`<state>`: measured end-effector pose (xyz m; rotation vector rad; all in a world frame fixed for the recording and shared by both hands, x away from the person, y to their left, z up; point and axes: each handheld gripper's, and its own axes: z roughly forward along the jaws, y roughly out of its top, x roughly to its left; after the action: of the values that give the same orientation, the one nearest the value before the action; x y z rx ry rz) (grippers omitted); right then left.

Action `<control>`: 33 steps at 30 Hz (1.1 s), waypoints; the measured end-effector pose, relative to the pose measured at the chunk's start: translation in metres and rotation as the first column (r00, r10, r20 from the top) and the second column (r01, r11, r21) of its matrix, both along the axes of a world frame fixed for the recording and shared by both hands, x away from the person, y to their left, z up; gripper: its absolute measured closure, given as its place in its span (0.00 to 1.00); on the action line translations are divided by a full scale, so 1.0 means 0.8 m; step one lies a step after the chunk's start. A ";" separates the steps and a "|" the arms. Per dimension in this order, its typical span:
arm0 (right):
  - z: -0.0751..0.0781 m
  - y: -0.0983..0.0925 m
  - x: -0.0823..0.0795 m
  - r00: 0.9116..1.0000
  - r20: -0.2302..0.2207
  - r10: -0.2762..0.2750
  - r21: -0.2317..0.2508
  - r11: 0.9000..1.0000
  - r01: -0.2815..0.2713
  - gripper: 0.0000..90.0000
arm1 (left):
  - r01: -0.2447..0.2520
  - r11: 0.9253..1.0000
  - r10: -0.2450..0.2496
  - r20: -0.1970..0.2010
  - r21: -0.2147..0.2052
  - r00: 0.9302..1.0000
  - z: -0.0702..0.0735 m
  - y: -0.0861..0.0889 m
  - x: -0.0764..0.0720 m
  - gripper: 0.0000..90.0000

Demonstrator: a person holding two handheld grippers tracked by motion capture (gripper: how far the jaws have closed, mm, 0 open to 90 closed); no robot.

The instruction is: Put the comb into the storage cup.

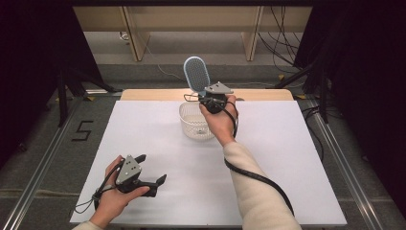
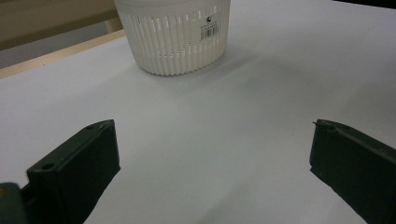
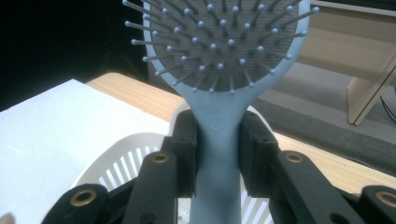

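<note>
A light blue hairbrush point(image 1: 196, 74) with a grey bristle pad stands upright above the far rim of a white slotted basket point(image 1: 194, 125). My right gripper point(image 1: 207, 95) is shut on its handle; in the right gripper view both pads press the handle point(image 3: 217, 140) of the hairbrush point(image 3: 224, 42), with the basket point(image 3: 126, 161) just below. My left gripper point(image 1: 152, 168) rests near the table's front left, held in a hand, its jaws wide open with nothing between them. In the left gripper view the left gripper point(image 2: 212, 154) looks across bare white table toward the basket point(image 2: 175, 37).
The white table top point(image 1: 287, 158) has a wooden strip point(image 1: 143, 94) along its far edge. Black cables trail from both grippers. Wooden furniture legs point(image 1: 136, 38) and cables lie on the floor beyond the table.
</note>
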<state>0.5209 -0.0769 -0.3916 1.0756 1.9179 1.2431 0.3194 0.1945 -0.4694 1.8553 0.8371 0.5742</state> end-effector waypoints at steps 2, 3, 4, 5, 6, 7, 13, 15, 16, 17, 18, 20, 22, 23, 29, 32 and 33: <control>0.000 0.000 0.000 1.000 -0.007 -0.001 0.001 1.000 0.001 0.78 | 0.000 1.000 0.000 0.001 0.000 1.000 0.000 0.000 0.000 0.01; -0.001 -0.001 0.000 1.000 -0.006 -0.002 0.000 1.000 0.002 0.78 | 0.000 1.000 0.000 0.002 -0.001 1.000 0.000 0.000 0.000 0.01; -0.001 -0.001 0.001 1.000 -0.008 -0.004 0.001 1.000 0.004 0.78 | -0.001 1.000 0.001 0.001 -0.001 1.000 0.000 0.000 0.000 0.01; -0.002 -0.001 0.001 1.000 -0.007 -0.004 0.001 1.000 0.004 0.78 | 0.000 1.000 0.000 0.001 -0.001 1.000 0.000 0.000 0.000 0.01; -0.002 -0.001 0.001 1.000 -0.006 -0.002 -0.001 1.000 0.002 0.78 | 0.000 1.000 0.000 0.001 -0.001 1.000 0.000 0.000 0.000 0.01; -0.002 0.000 0.001 1.000 -0.006 0.000 -0.004 1.000 0.000 0.78 | 0.000 1.000 0.000 0.001 -0.002 1.000 0.000 0.000 0.000 0.01; -0.004 0.001 0.001 1.000 -0.009 0.005 -0.012 1.000 -0.005 0.78 | -0.001 1.000 0.001 0.000 0.000 1.000 0.000 0.001 0.000 0.01; -0.005 0.001 0.001 1.000 -0.011 0.005 -0.011 1.000 -0.005 0.78 | 0.001 1.000 -0.001 0.002 0.000 1.000 0.000 0.000 0.000 0.01; -0.005 0.000 0.001 1.000 -0.011 0.004 -0.011 1.000 -0.004 0.78 | 0.001 1.000 -0.001 0.001 0.001 1.000 0.000 0.000 0.000 0.01; -0.006 0.000 0.001 1.000 -0.009 0.004 -0.013 1.000 -0.004 0.78 | 0.000 1.000 0.000 0.002 0.000 1.000 0.000 0.000 0.000 0.01; -0.006 -0.001 0.001 1.000 -0.010 0.002 -0.013 1.000 -0.003 0.78 | -0.001 1.000 0.001 0.002 0.001 1.000 0.000 0.000 0.000 0.01; -0.007 -0.001 0.001 1.000 -0.012 0.005 -0.013 1.000 -0.005 0.78 | 0.001 1.000 -0.001 0.000 0.001 1.000 0.000 0.000 0.000 0.01; -0.007 -0.002 0.002 1.000 -0.013 0.005 -0.017 1.000 -0.006 0.78 | 0.001 1.000 -0.001 0.000 0.001 1.000 0.000 0.000 0.000 0.01; -0.008 -0.003 0.002 1.000 -0.015 0.005 -0.017 1.000 -0.005 0.78 | 0.000 1.000 0.000 0.000 0.001 1.000 0.000 0.000 0.000 0.01; -0.011 -0.003 0.002 1.000 -0.017 0.010 -0.019 1.000 -0.010 0.78 | 0.001 1.000 -0.001 0.001 0.001 1.000 0.000 0.000 0.000 0.01; -0.013 -0.003 0.003 1.000 -0.015 0.009 -0.021 1.000 -0.010 0.78 | 0.001 1.000 -0.001 0.001 0.001 1.000 0.000 0.000 0.000 0.01; -0.013 -0.003 0.003 1.000 -0.018 0.010 -0.021 1.000 -0.011 0.78 | 0.001 1.000 -0.001 0.001 0.001 1.000 0.000 0.000 0.000 0.01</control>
<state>0.5231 -0.0792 -0.4023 1.0705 1.9487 1.2198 0.3195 0.1947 -0.4695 1.8560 0.8353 0.5751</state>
